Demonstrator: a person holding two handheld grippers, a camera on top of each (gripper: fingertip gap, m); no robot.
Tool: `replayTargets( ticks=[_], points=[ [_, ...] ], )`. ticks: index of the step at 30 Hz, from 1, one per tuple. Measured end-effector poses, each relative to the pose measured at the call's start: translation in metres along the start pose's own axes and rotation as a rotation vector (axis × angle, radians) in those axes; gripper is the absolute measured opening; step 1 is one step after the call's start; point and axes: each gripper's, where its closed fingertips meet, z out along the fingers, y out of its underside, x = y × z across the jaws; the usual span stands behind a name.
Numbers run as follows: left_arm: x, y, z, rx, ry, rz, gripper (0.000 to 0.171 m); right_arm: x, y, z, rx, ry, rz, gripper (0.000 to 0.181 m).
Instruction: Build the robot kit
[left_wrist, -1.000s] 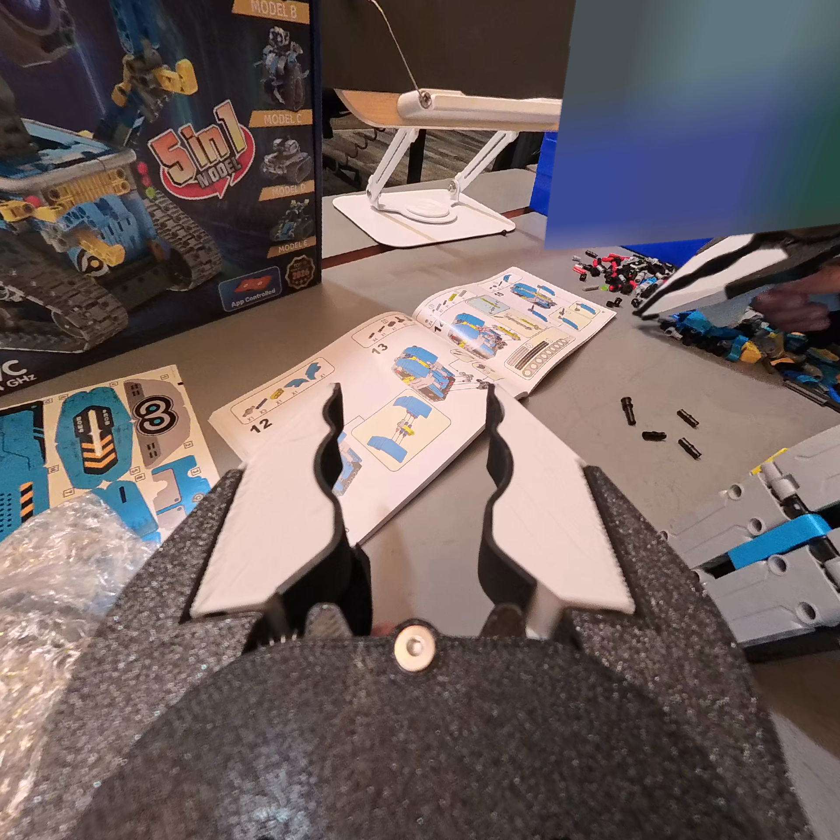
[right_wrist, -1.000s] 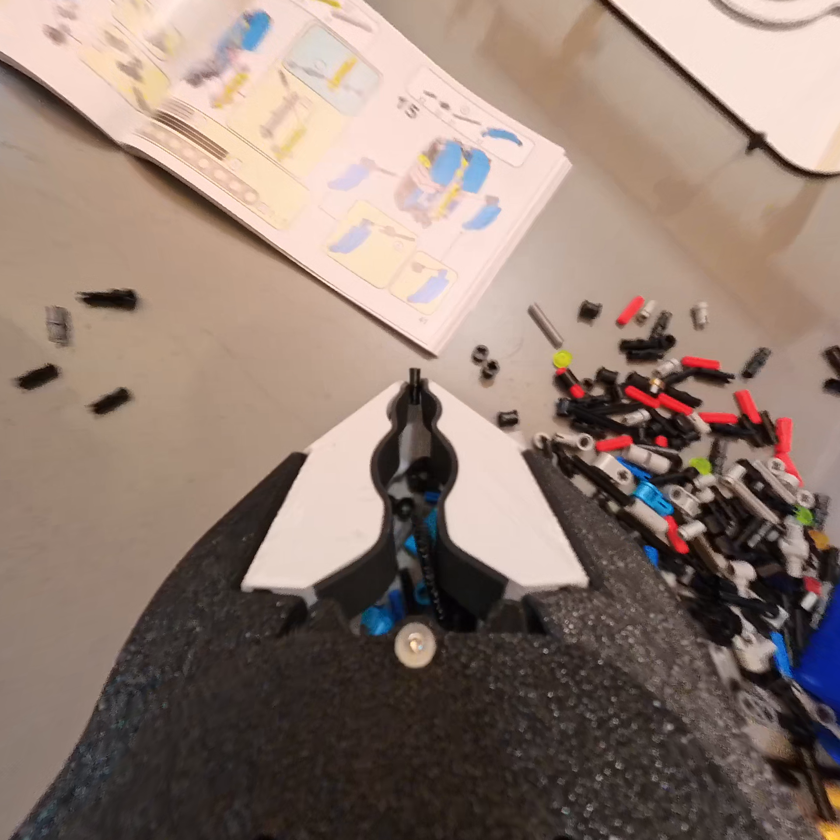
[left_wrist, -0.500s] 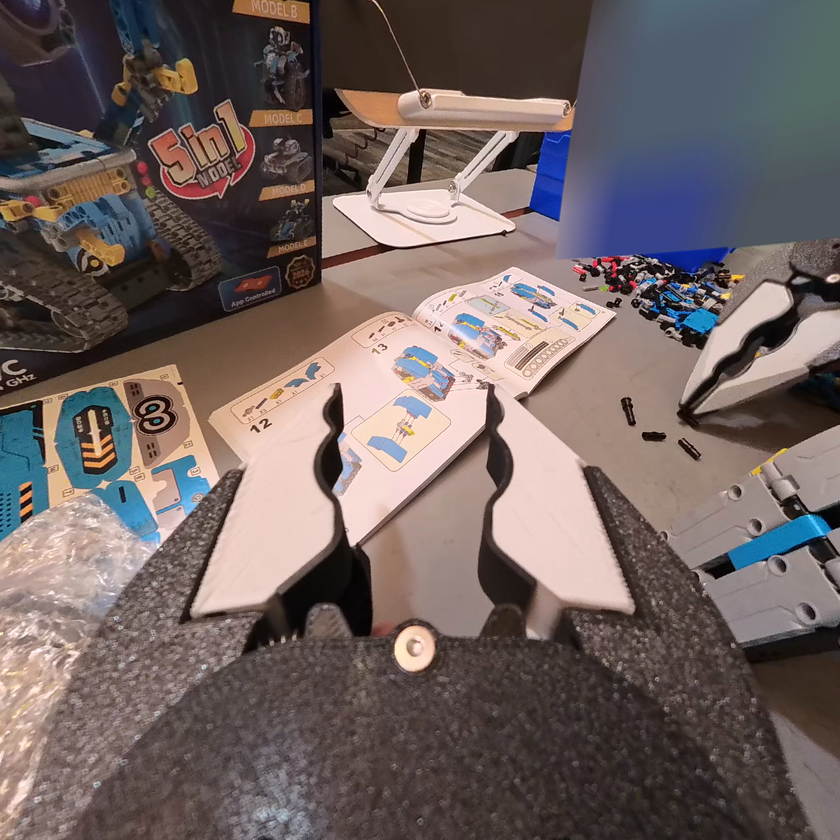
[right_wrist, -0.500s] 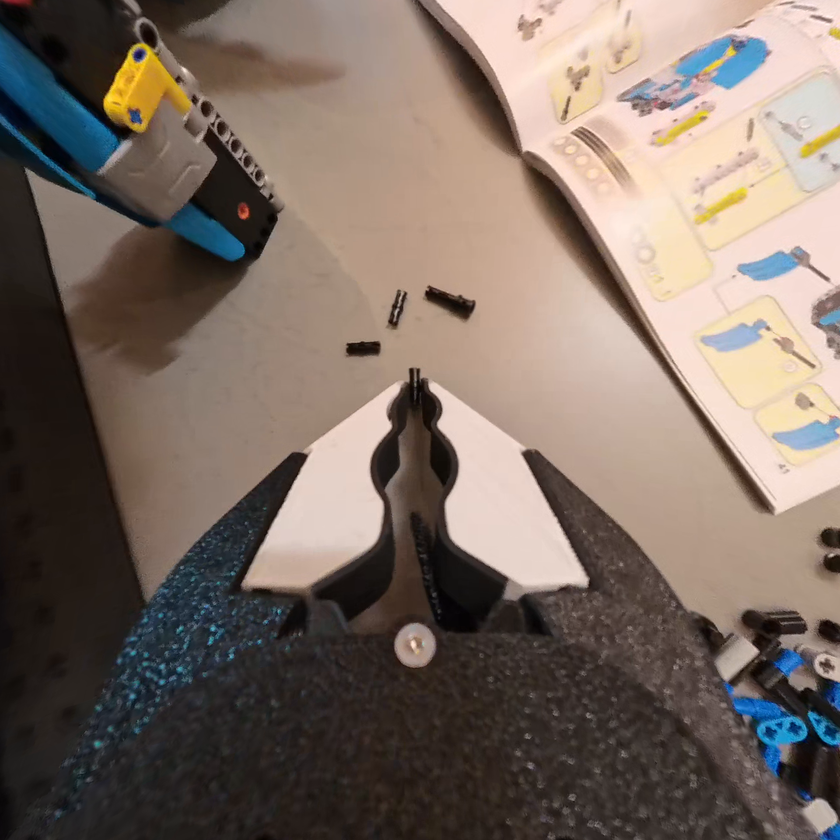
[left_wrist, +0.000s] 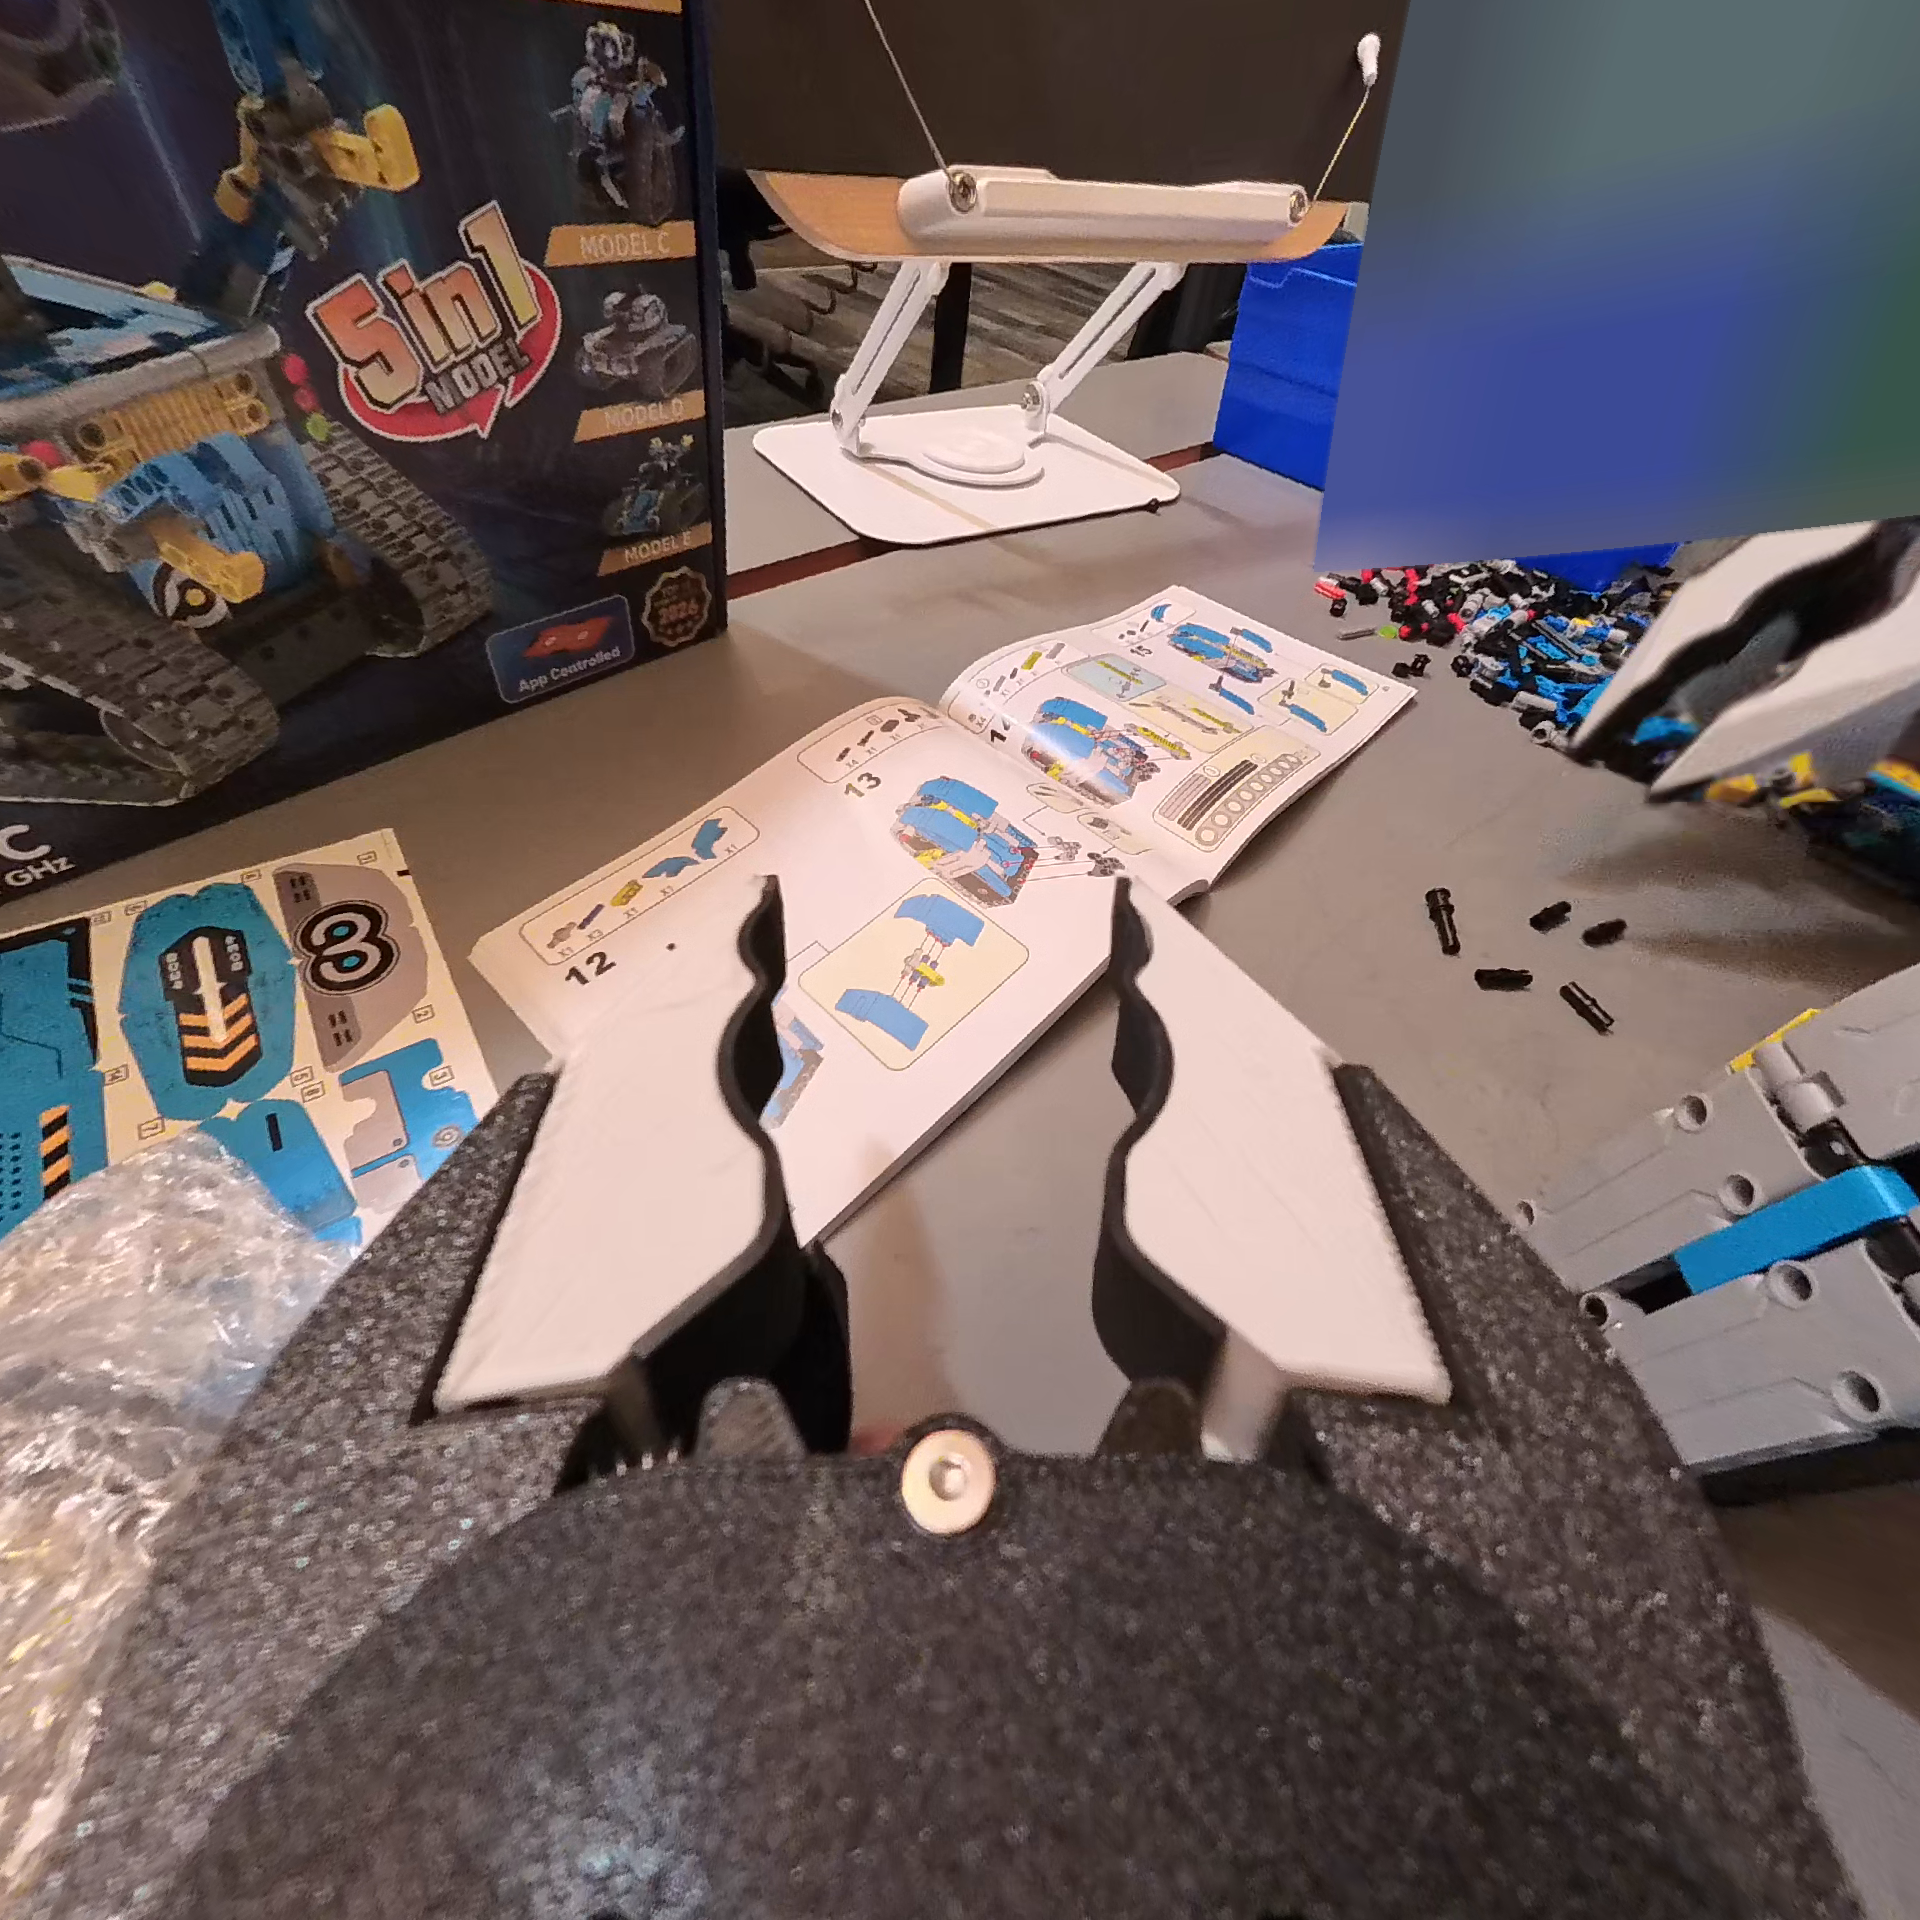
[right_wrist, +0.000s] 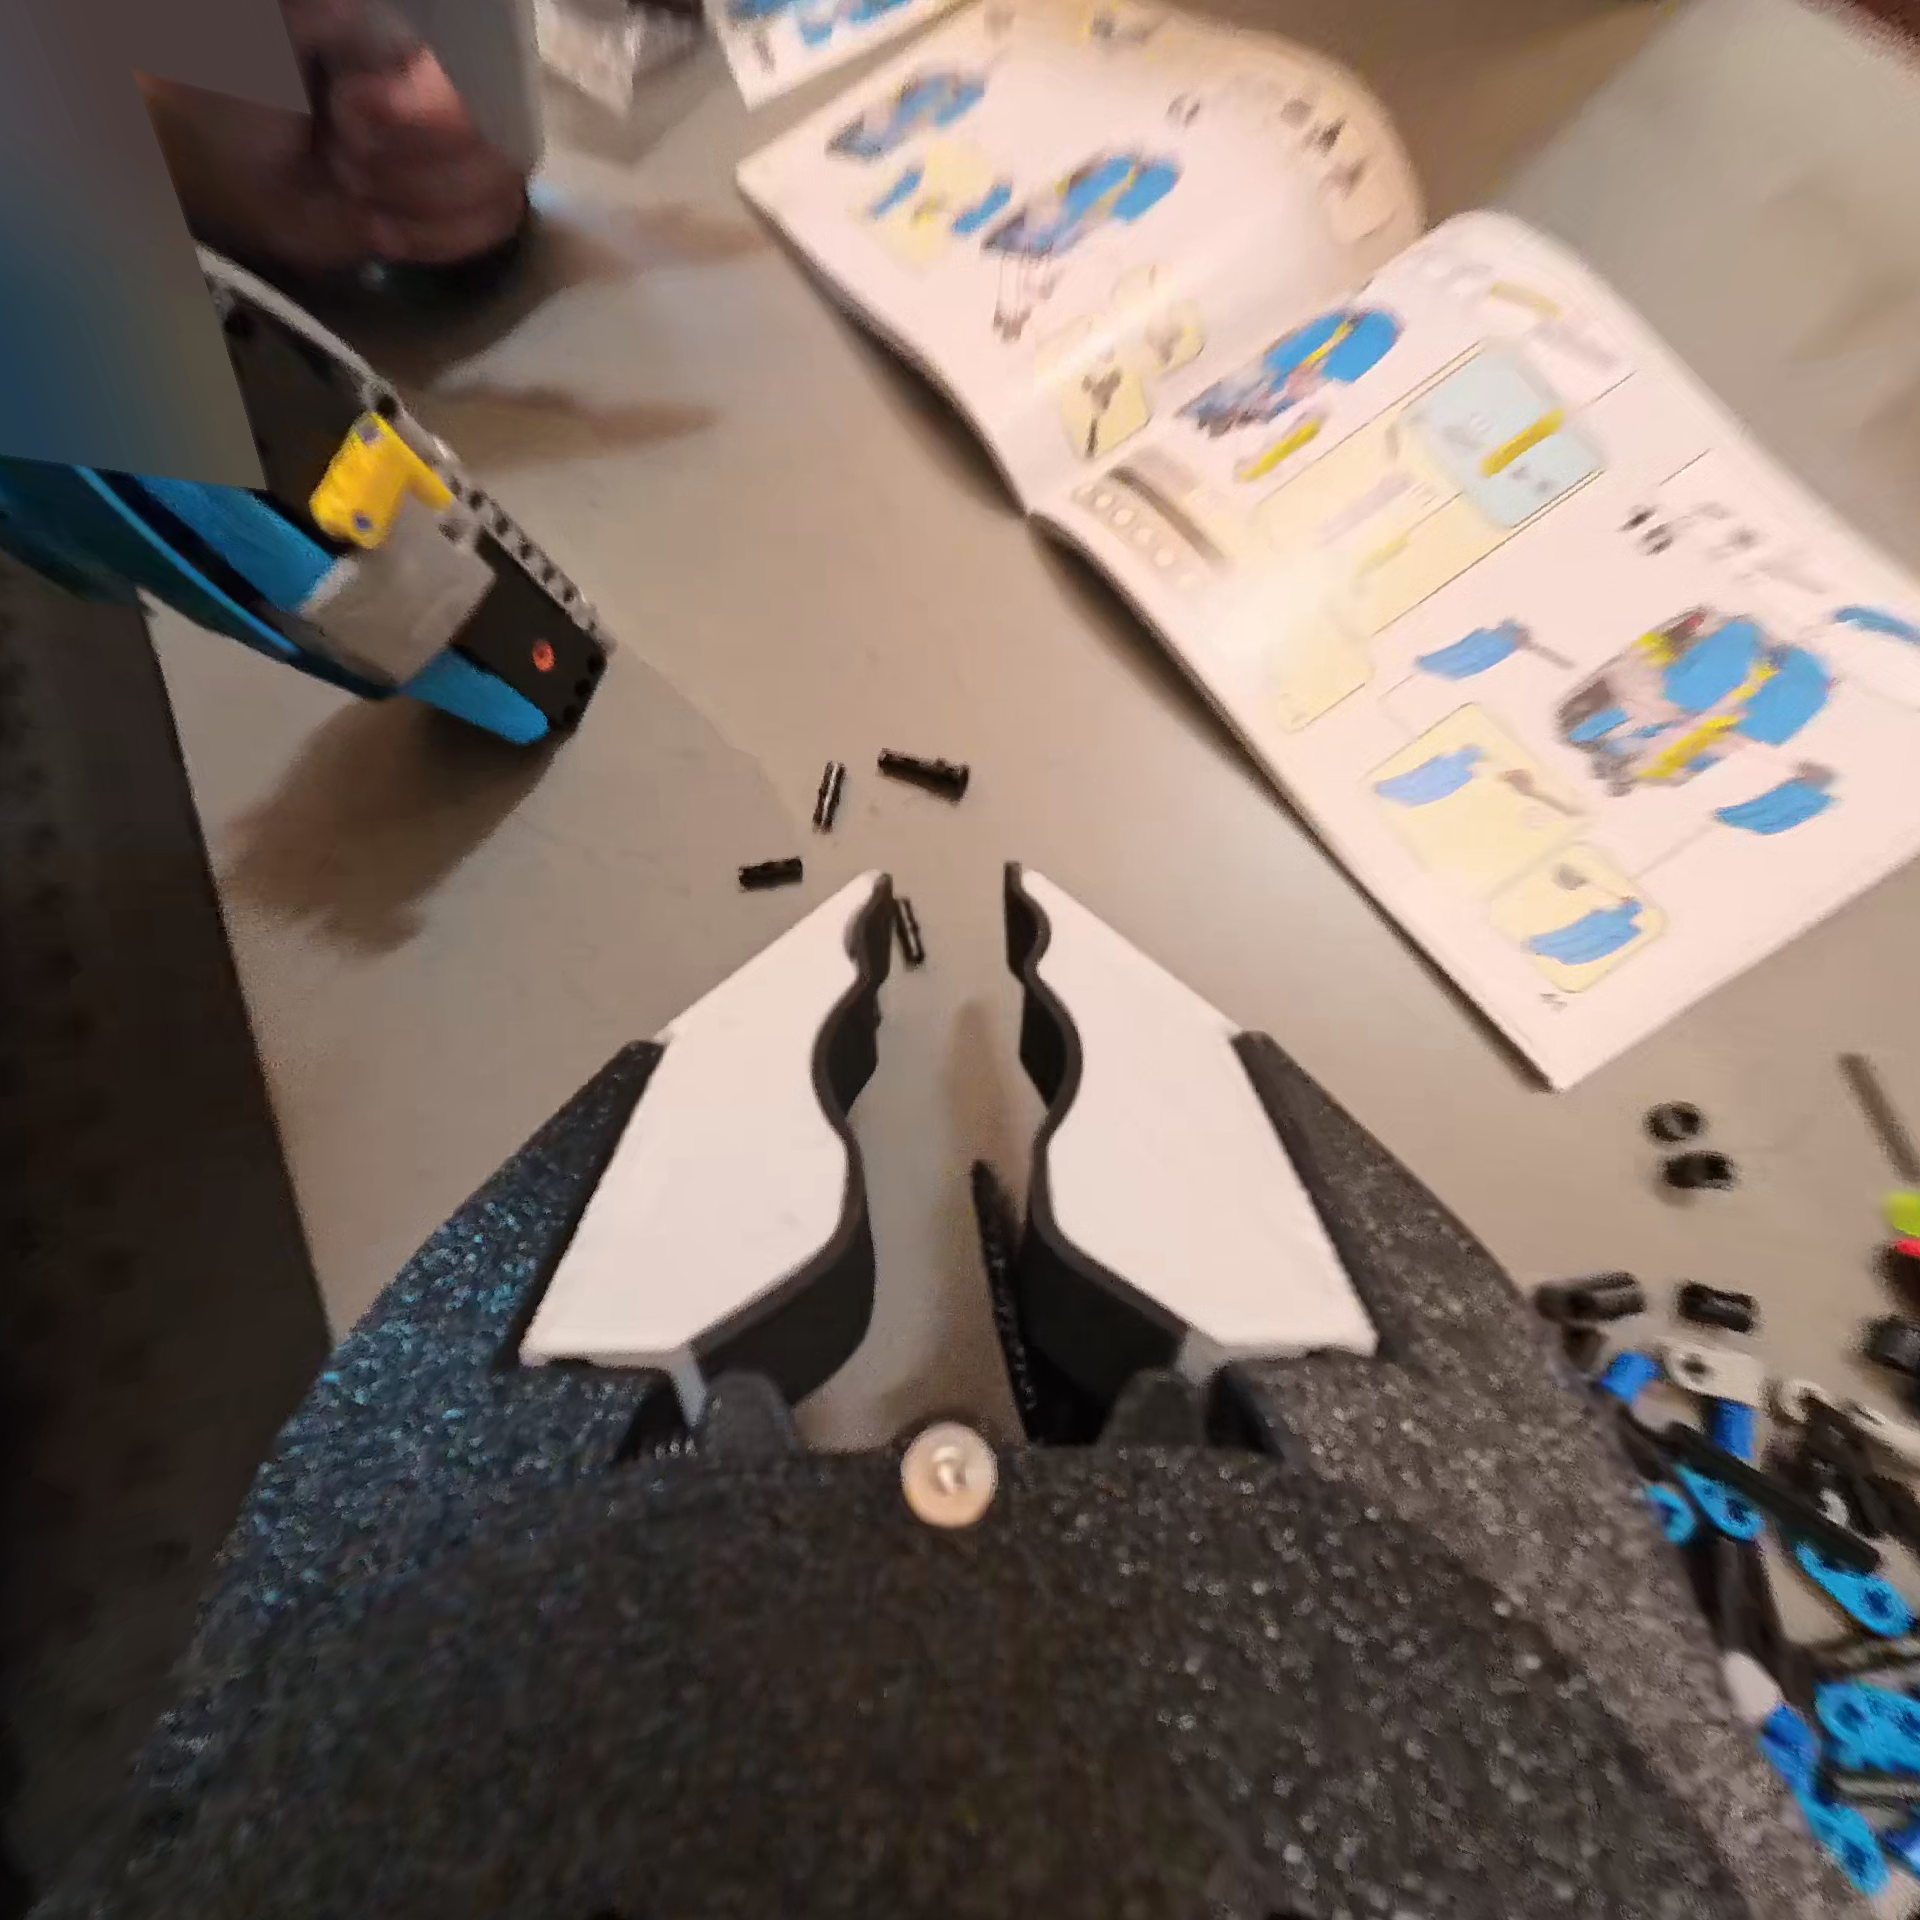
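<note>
My right gripper (right_wrist: 945, 888) is open low over the grey table (right_wrist: 727, 499). A small black pin (right_wrist: 910, 930) lies loose between its pads, close by the left pad (right_wrist: 868, 935); the right pad stands clear of it. Three more black pins (right_wrist: 828, 795) lie just ahead of the tips. This gripper also shows in the left wrist view (left_wrist: 1621, 758), open, above the same pins (left_wrist: 1502, 977). My left gripper (left_wrist: 940, 904) is open and empty, hovering over the open instruction booklet (left_wrist: 935, 810).
A partly built grey, blue and black model (left_wrist: 1766, 1278) lies at the right, also in the right wrist view (right_wrist: 416, 603). A heap of small parts (left_wrist: 1507, 634), a sticker sheet (left_wrist: 208, 997), a plastic bag (left_wrist: 125, 1351), the toy box (left_wrist: 312, 416) and a white stand (left_wrist: 966, 457) surround the booklet. My hands' fingertips stand some 25 cm from each other.
My right gripper carried a black pin from the parts heap to the loose pins by the model, then opened; the pin left the grasp. The left gripper has not moved.
</note>
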Motion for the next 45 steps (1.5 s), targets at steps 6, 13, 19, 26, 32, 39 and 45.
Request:
replayTargets(
  ticks=[6,13,19,26,32,39,45],
  points=[
    [0.004,0.001,0.001,-0.009,0.000,0.034,0.063,0.007,-0.018,-0.067,0.210,0.173,0.096,0.028],
    [0.010,0.006,0.005,-0.044,0.000,0.100,0.062,0.005,0.069,-0.169,0.255,0.543,0.290,0.025],
    [0.015,0.008,0.006,-0.052,-0.010,0.156,0.062,-0.005,0.138,-0.206,0.223,0.737,0.434,0.020],
    [0.021,0.006,0.001,-0.028,-0.013,0.218,0.061,-0.008,0.158,-0.194,0.097,0.731,0.447,0.021],
    [0.021,0.006,-0.001,-0.028,-0.008,0.205,0.061,-0.015,0.180,-0.208,0.058,0.779,0.486,0.018],
    [0.018,0.006,0.000,-0.031,0.001,0.172,0.061,-0.030,0.203,-0.197,0.010,0.816,0.480,0.018],
    [0.020,0.007,0.000,-0.033,-0.004,0.192,0.061,-0.030,0.180,-0.173,0.033,0.742,0.427,0.018]
  ],
)
